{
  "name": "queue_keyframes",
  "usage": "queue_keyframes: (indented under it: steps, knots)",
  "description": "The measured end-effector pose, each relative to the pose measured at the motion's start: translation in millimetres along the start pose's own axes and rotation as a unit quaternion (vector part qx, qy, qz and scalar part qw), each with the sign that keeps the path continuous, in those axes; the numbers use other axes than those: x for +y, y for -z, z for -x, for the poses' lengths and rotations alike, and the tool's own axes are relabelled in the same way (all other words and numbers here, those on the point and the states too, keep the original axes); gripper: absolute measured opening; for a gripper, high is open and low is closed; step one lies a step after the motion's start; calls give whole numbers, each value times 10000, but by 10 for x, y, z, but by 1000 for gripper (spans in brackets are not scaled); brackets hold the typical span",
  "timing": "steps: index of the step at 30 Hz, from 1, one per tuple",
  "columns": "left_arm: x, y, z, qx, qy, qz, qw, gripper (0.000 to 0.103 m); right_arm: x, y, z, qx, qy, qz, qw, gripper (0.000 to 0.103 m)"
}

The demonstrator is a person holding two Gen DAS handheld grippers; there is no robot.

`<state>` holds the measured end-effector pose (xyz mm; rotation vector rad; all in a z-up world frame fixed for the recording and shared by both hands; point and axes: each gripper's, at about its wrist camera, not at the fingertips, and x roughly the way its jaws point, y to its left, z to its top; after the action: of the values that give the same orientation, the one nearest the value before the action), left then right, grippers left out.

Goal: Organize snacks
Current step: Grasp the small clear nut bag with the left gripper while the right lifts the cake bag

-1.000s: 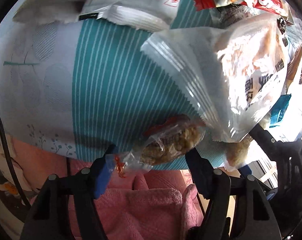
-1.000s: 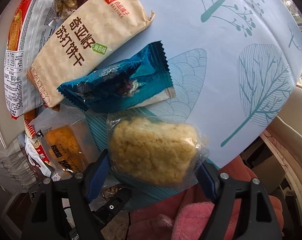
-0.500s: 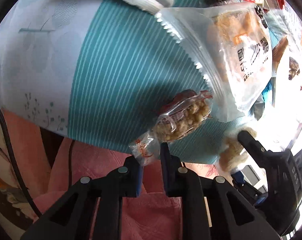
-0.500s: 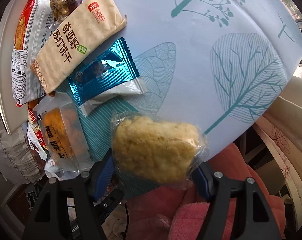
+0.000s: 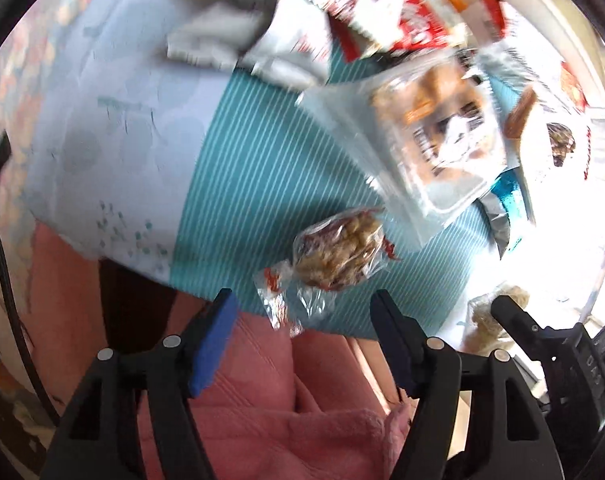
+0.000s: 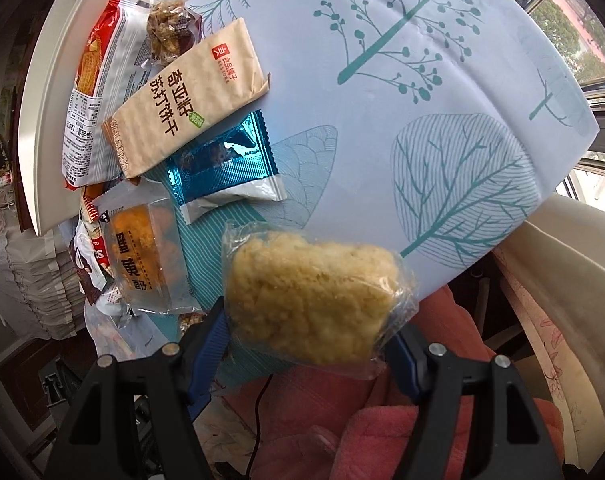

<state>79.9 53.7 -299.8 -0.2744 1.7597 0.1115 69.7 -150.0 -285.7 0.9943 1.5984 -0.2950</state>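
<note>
Clear-wrapped crumbly yellow cake [image 6: 314, 300], lower centre, pinched between right gripper [image 6: 306, 330] pads and lifted off the tree-print tablecloth [image 6: 422, 100], presumably for sorting. Left gripper [image 5: 304, 312] just reopened, spread with nothing between, above small nut packet [image 5: 334, 254] lying on the teal stripes, apparently released. Crowding upper left: beige cracker pack [image 6: 186, 100], blue foil packet [image 6: 226, 164], white tray [image 6: 50, 128].
</note>
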Motion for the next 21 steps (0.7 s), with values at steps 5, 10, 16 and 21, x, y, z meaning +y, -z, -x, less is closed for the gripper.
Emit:
queue_keyframes:
  steps: [5, 10, 16, 21]
  knots:
    - [-281, -25, 89, -576, -471, -788, 9941, 70, -120, 13, 106, -95, -89, 81, 9999, 71]
    - [-525, -1, 59, -722, -805, -1341, 9850, 70, -366, 13, 317, -242, -150, 92, 9996, 71]
    - [-658, 75, -89, -343, -851, -1575, 9832, 70, -495, 52, 467, -406, -157, 52, 9990, 71]
    - [-715, 25, -183, -213, -902, -1802, 9793, 70, -521, 50, 503, -491, -140, 39, 9987, 71]
